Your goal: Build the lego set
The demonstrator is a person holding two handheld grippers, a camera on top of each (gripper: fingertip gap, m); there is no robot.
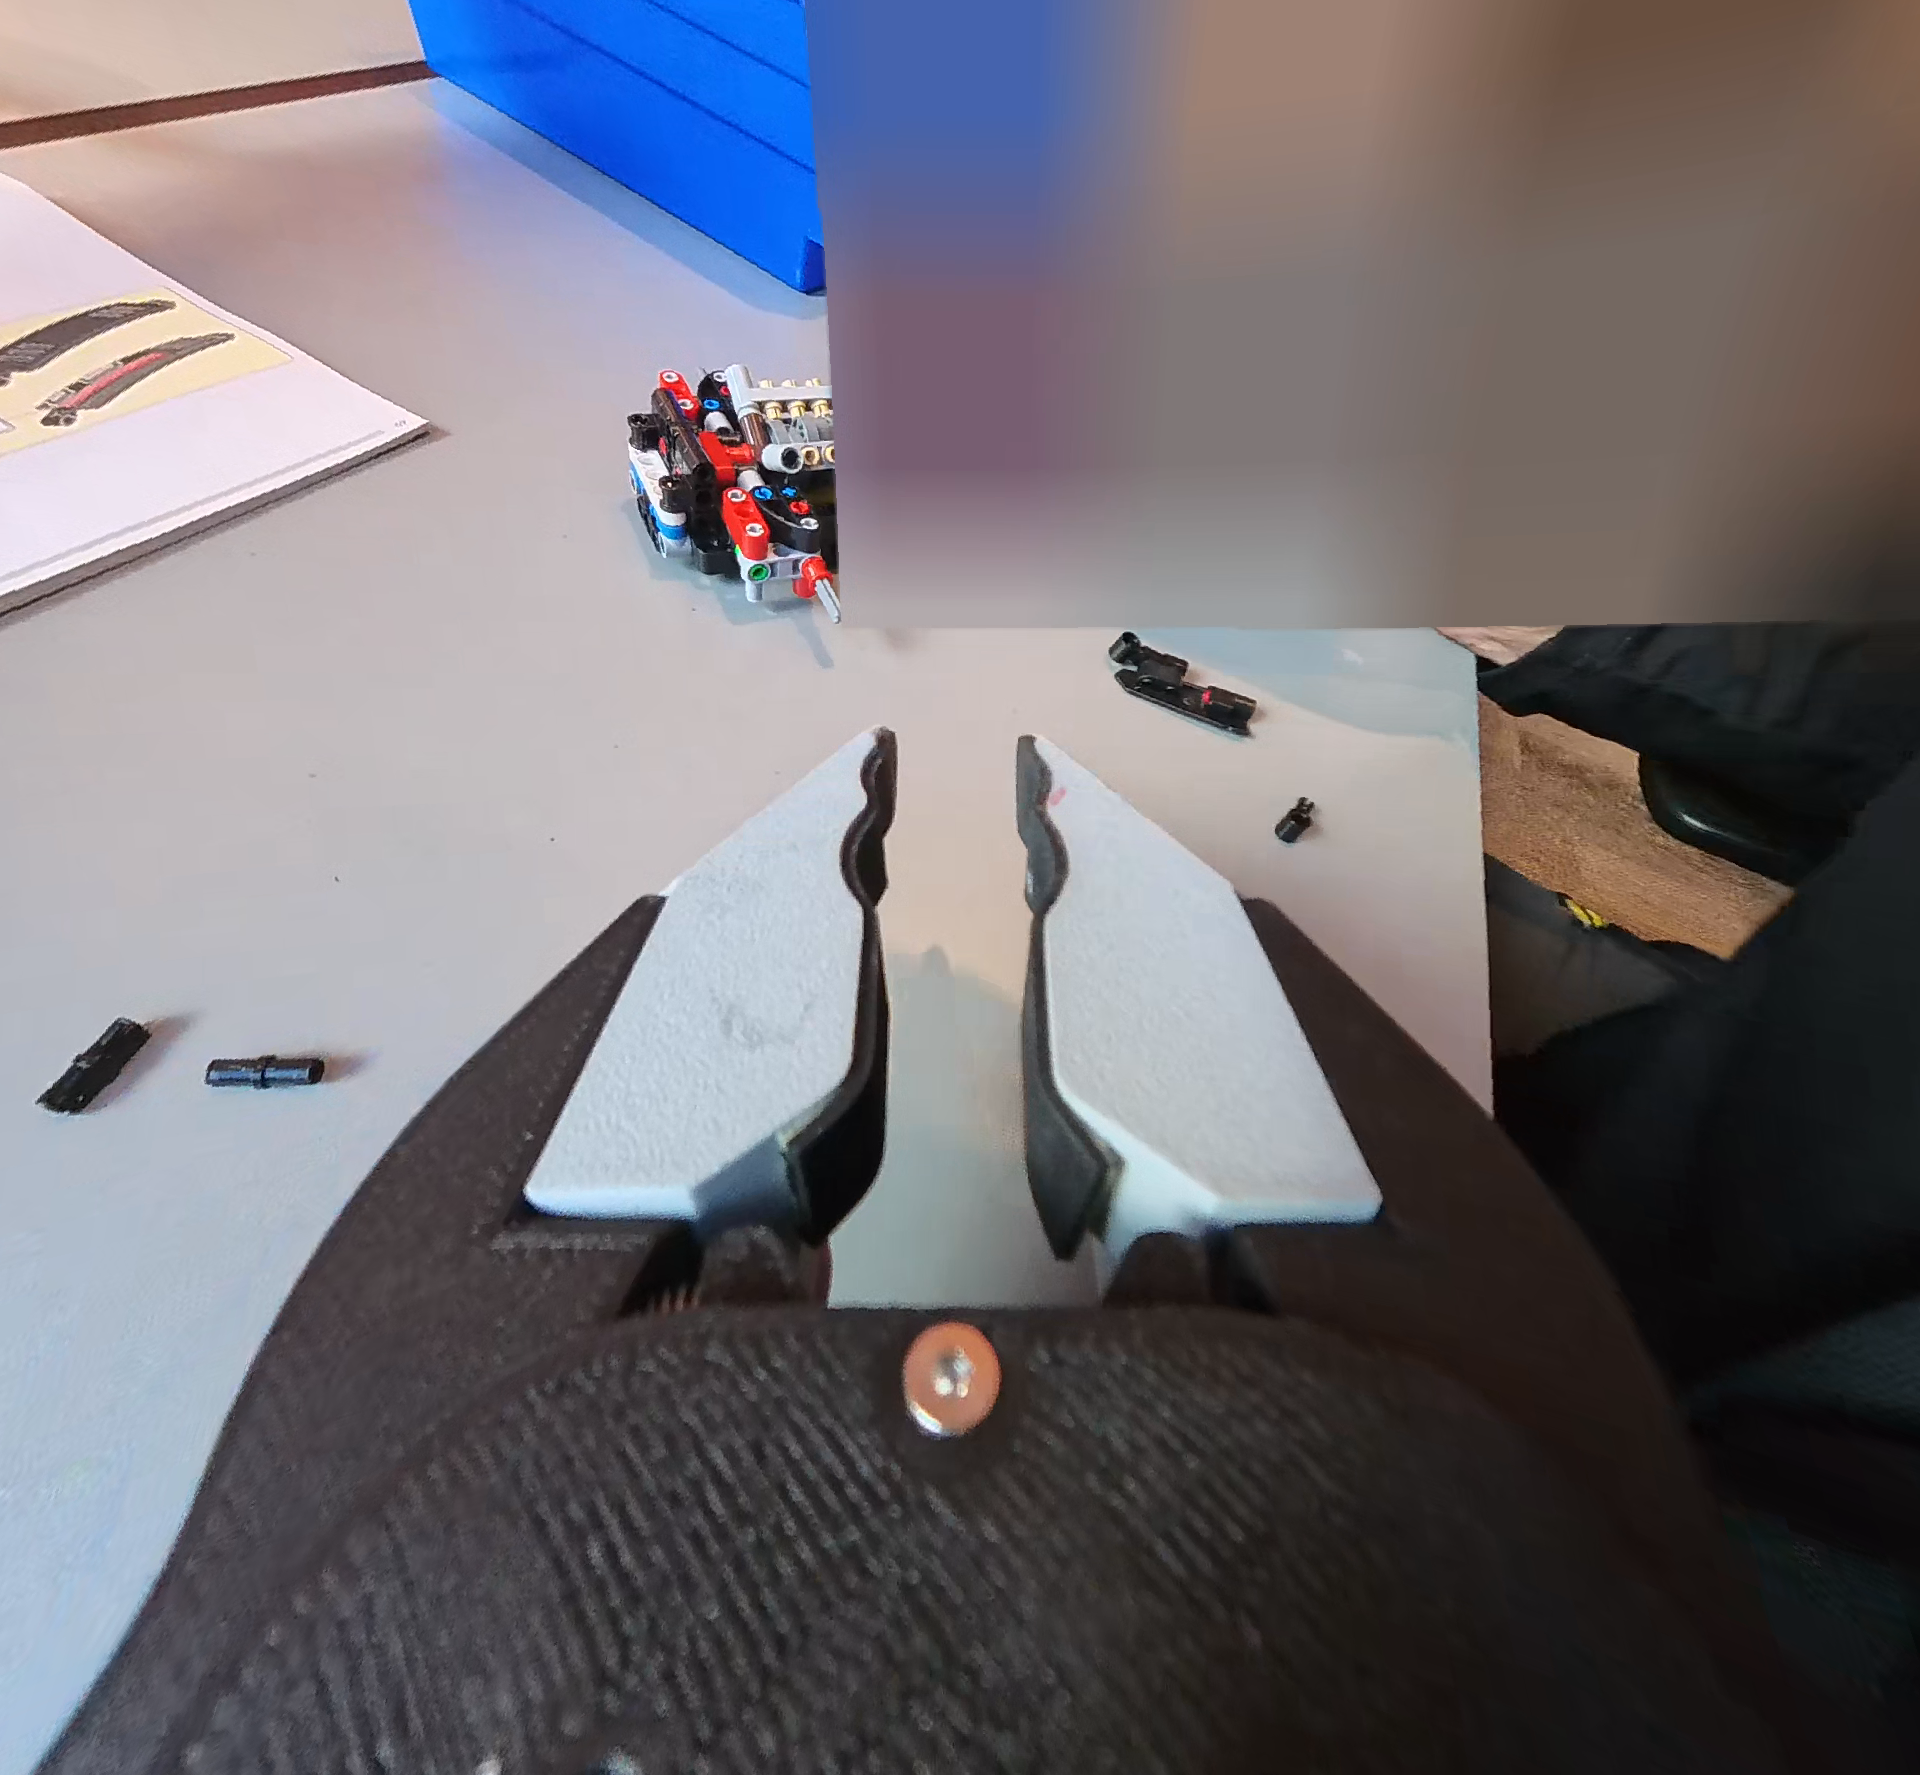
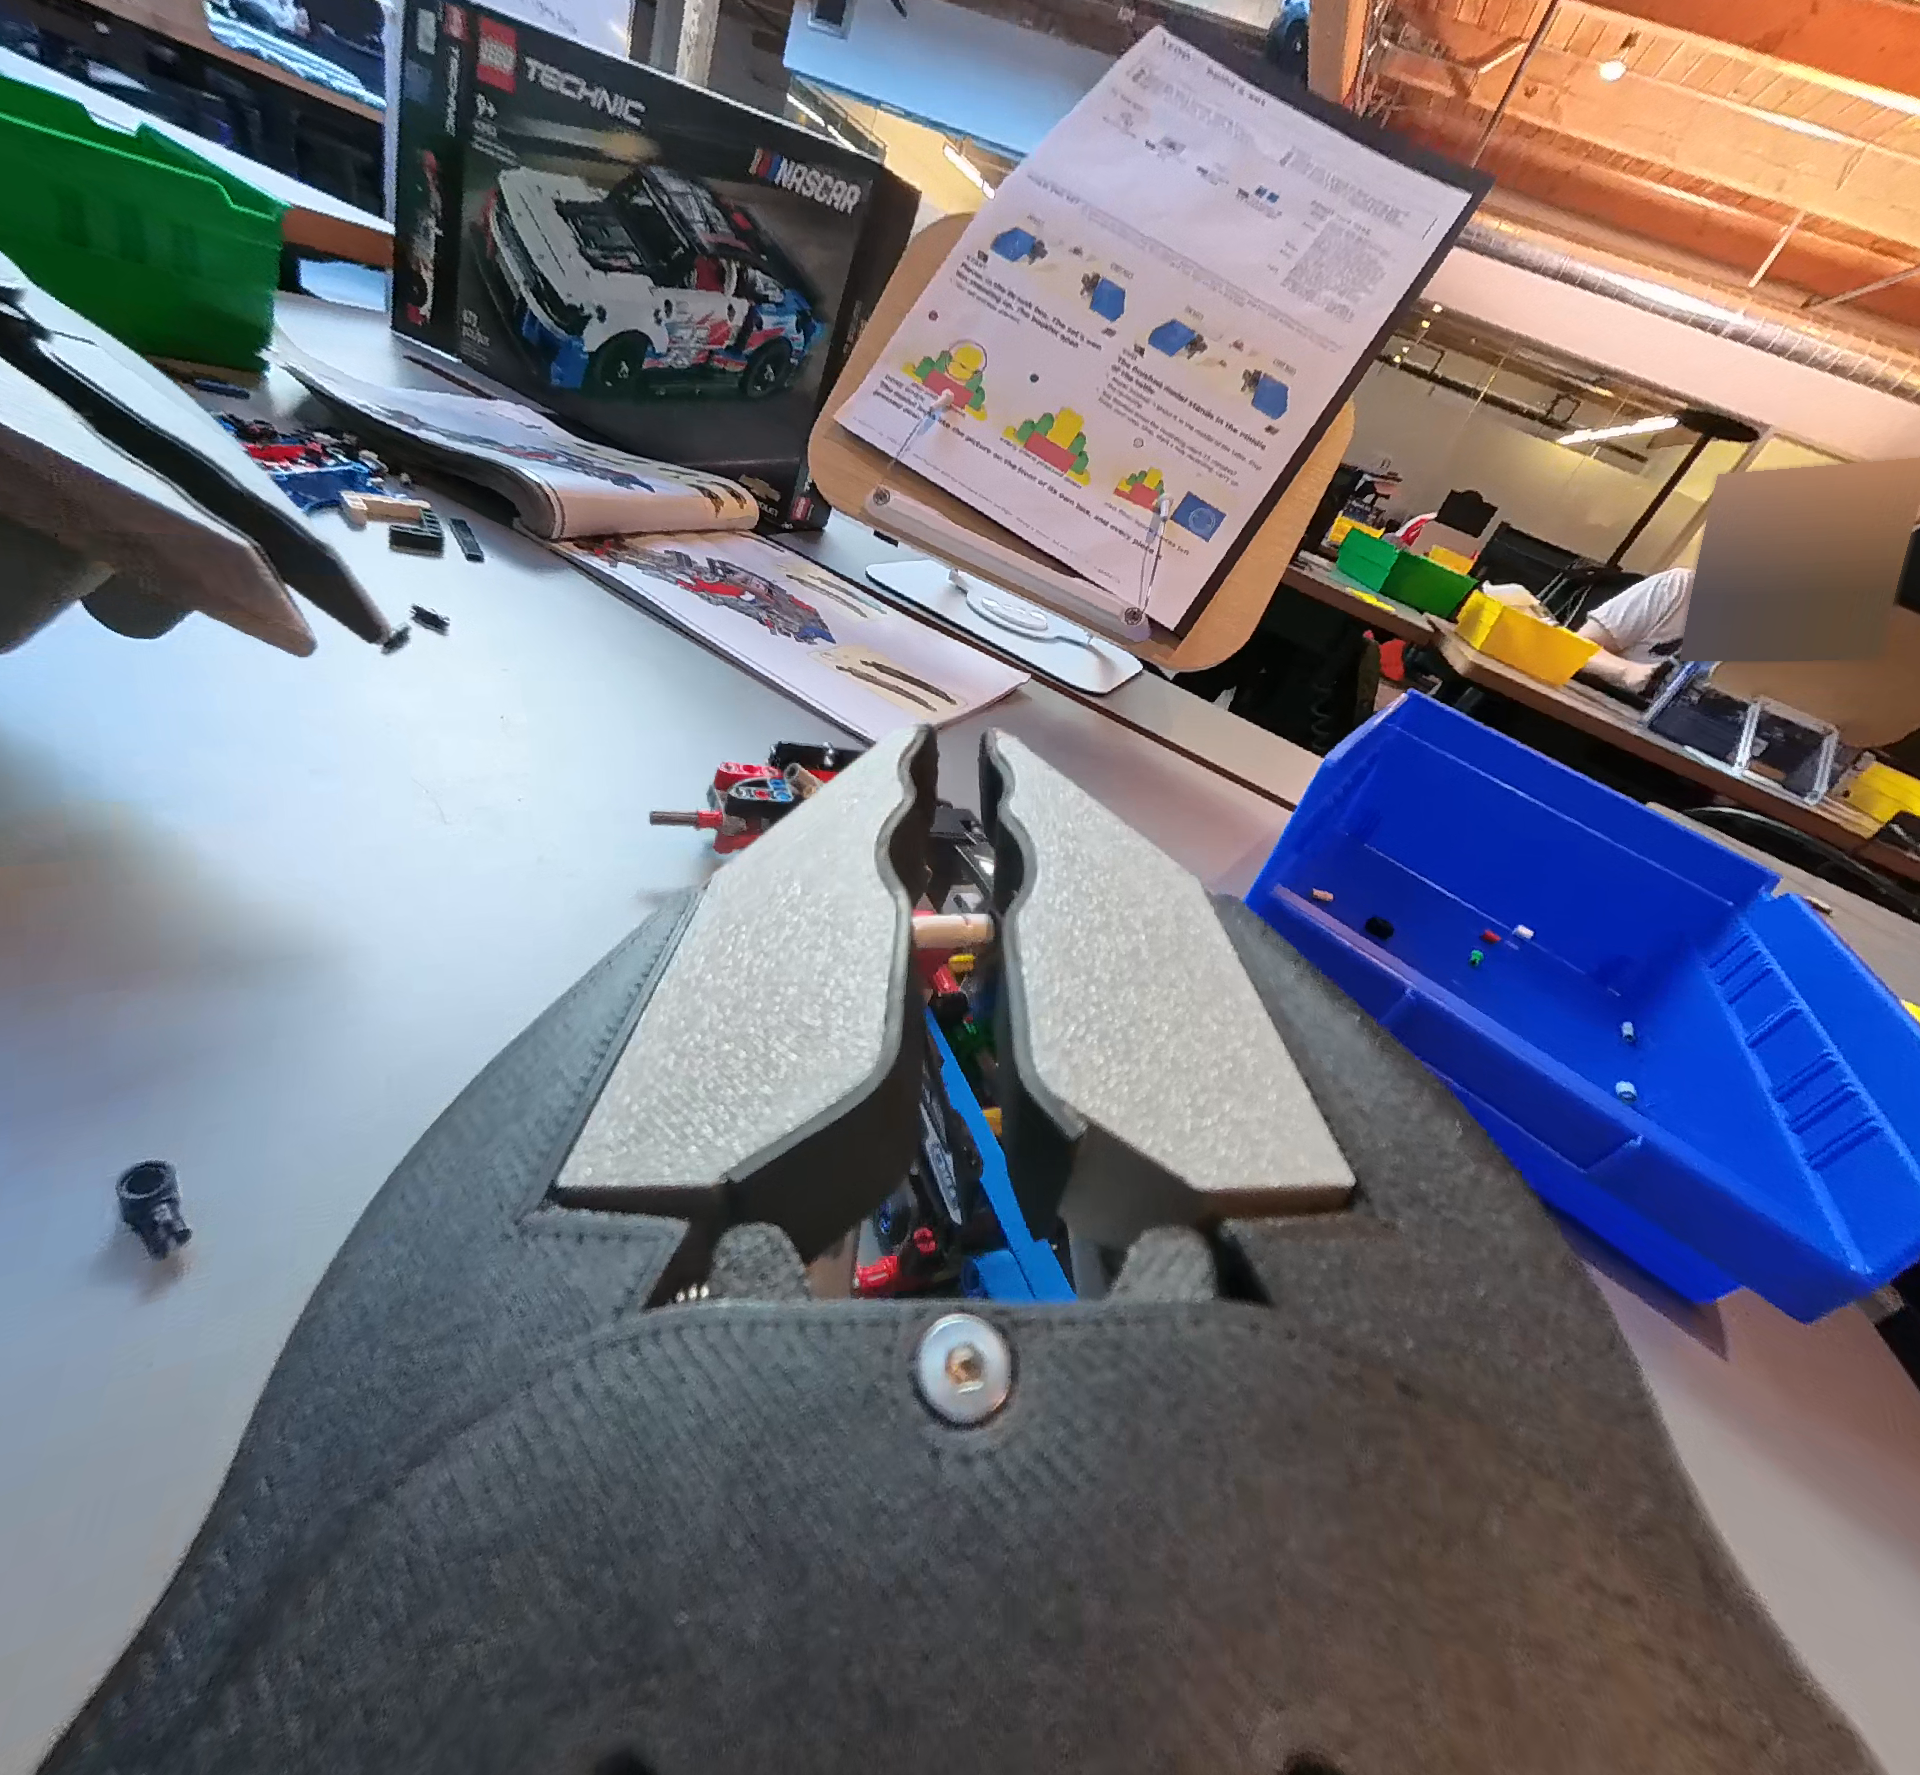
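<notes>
Black pins [image 1: 265, 1072] lie loose on the grey counter [image 1: 436, 790], and the small, partly built model [image 1: 727, 478] by the blue bin [image 1: 623, 63] suggests most of the set is left to build. Jaws of the left gripper [image 1: 956, 749] stand apart and empty. Jaws of the right gripper [image 2: 958, 759] sit nearly together over the model; a tan pin [image 2: 948, 928] shows between them, though whether they clamp it I cannot tell.

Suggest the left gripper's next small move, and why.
Probably swing left and lower over the black connector pin. The left gripper hangs open and empty above bare table, while the right gripper looks closed around the partly built Lego chassis, so a loose pin seems the likely next part.
</notes>
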